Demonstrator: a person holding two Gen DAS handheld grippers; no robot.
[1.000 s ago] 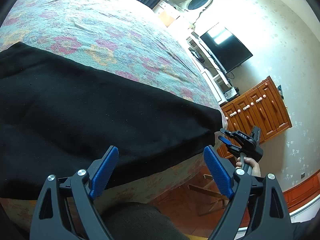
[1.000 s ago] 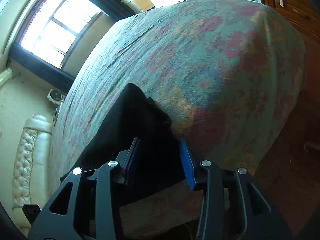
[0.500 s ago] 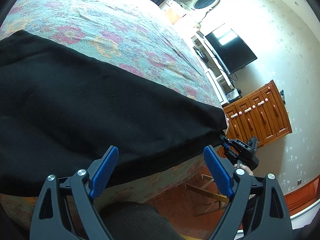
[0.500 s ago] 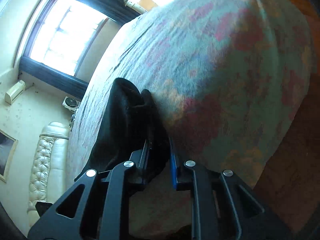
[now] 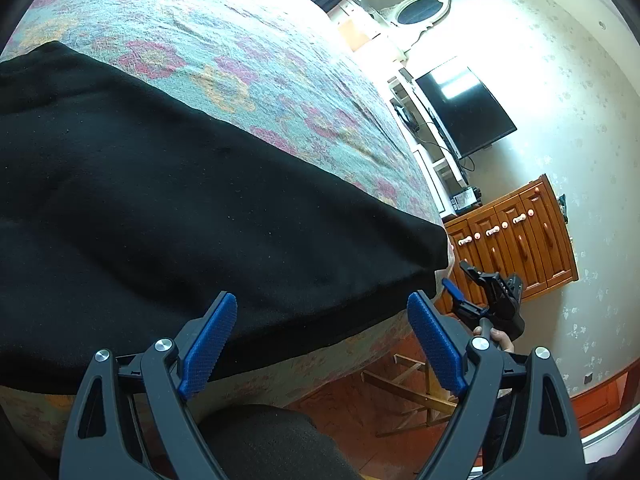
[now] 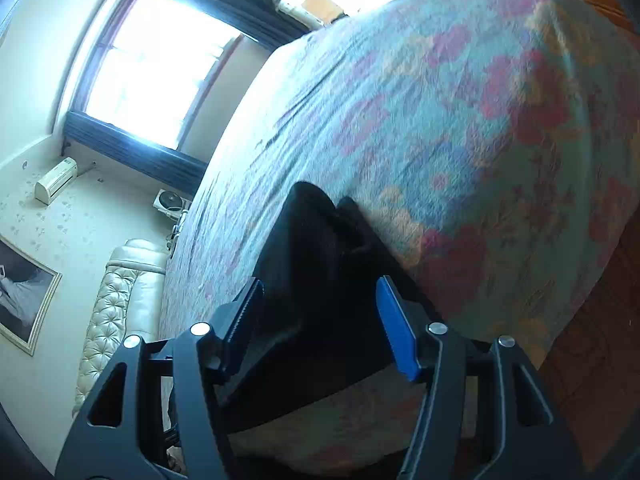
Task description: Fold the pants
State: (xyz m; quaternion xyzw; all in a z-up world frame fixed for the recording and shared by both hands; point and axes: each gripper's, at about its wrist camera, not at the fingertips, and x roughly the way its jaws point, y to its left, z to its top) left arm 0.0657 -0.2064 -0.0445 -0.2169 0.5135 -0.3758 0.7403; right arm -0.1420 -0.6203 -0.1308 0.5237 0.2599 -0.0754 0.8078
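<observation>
Black pants (image 5: 192,216) lie flat along the near edge of a bed with a floral cover (image 5: 248,52). My left gripper (image 5: 320,344) is open over the pants' near edge, holding nothing. In the left wrist view my right gripper (image 5: 460,280) is open just off the pants' right end. In the right wrist view the right gripper (image 6: 320,320) is open, its blue pads either side of the pants' bunched end (image 6: 320,248), not clamped on it.
The bed cover (image 6: 440,120) fills most of both views. A wooden dresser (image 5: 516,240), a TV (image 5: 464,108) and white shelves stand past the bed's right end. A window (image 6: 160,76) and a cream headboard (image 6: 120,304) lie at the other end.
My right gripper closed on the pants' end half a second ago and has now opened again, backing slightly off. The left gripper stayed open and shifted a little.
</observation>
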